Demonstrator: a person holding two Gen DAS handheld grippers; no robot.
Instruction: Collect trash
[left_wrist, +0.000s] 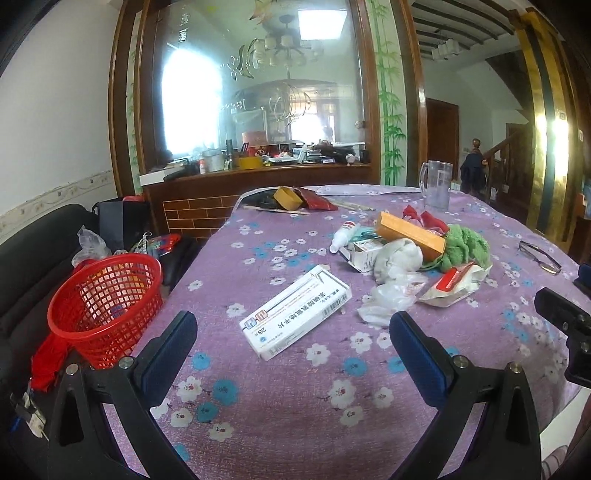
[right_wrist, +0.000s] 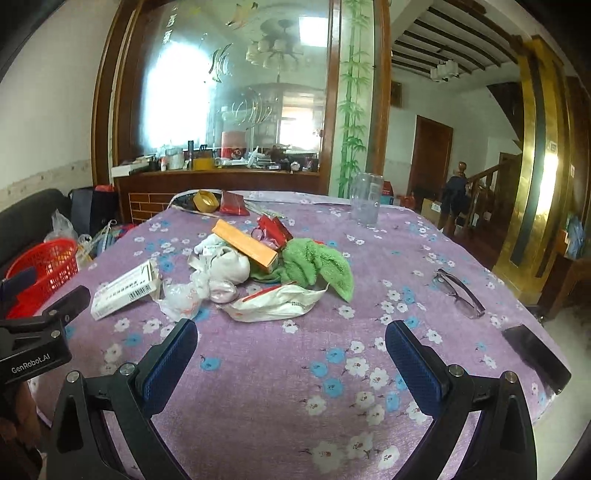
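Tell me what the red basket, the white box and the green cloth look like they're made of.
Red basket: glossy moulded plastic, judging by its open lattice wall. White box: printed cardboard, with sharp folded edges and a barcode. Green cloth: soft, fluffy fabric, probably terry or microfibre, lying crumpled.

The left gripper (left_wrist: 293, 332) hovers with its blue-padded fingers (left_wrist: 171, 343) spread wide, nothing between them. The right gripper (right_wrist: 291, 341) is likewise wide open and empty, its fingers (right_wrist: 413, 363) level and pointing forward. The two are side by side, each showing at the edge of the other's view, apparently at about the same height.
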